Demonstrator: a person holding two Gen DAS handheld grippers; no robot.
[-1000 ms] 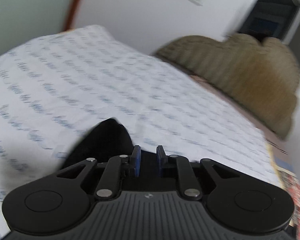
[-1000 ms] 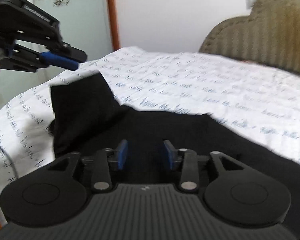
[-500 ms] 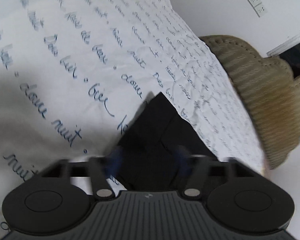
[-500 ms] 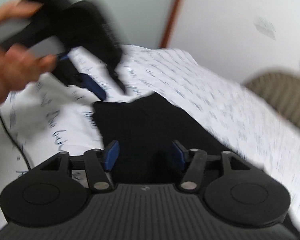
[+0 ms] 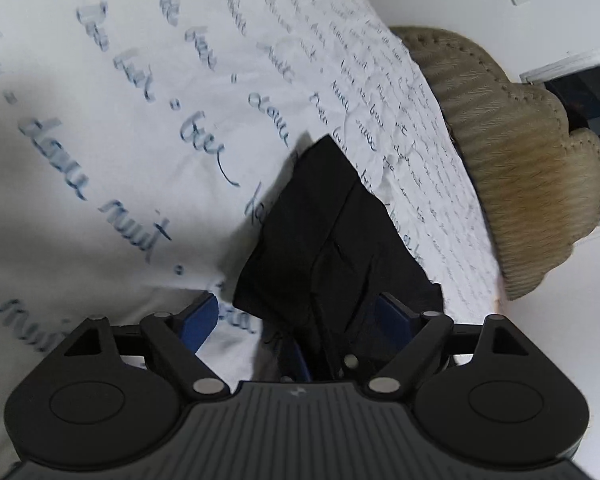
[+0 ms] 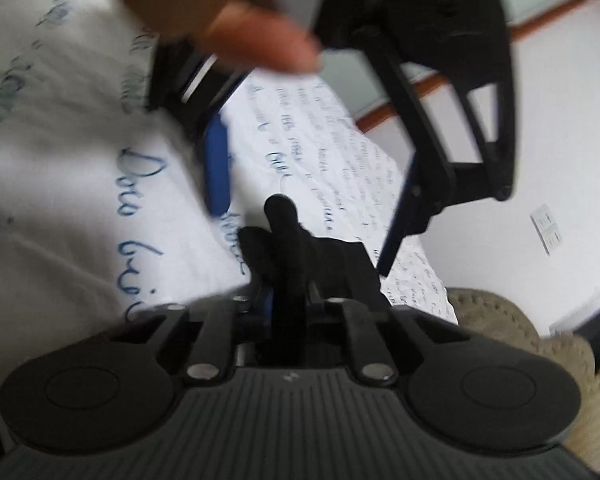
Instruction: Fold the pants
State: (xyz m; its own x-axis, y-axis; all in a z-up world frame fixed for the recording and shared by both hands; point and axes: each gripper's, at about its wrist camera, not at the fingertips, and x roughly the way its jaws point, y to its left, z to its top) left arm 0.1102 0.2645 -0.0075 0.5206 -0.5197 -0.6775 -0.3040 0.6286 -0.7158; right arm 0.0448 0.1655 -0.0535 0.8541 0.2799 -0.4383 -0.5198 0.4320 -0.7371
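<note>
1. The black pants [image 5: 332, 240] lie on the bed [image 5: 100, 160], on its white sheet printed with blue script, already doubled into a narrow stack with layered edges showing; in the left wrist view they run from 6 o'clock up toward 12 o'clock.
2. The left claw [image 5: 300, 320] is opening, its blue pads wide on either side of the near end of the pants without pressing it.
3. The right claw [image 6: 288, 296] is closing on a bunched ridge of black fabric that stands up between its pads at 12 o'clock.
4. In the right wrist view the left claw hangs at 12 o'clock over the cloth, a hand [image 6: 220, 12] blurred above it.
5. Judgement: the lengthwise fold looks done; at least one crosswise fold and a smoothing seem left.
</note>
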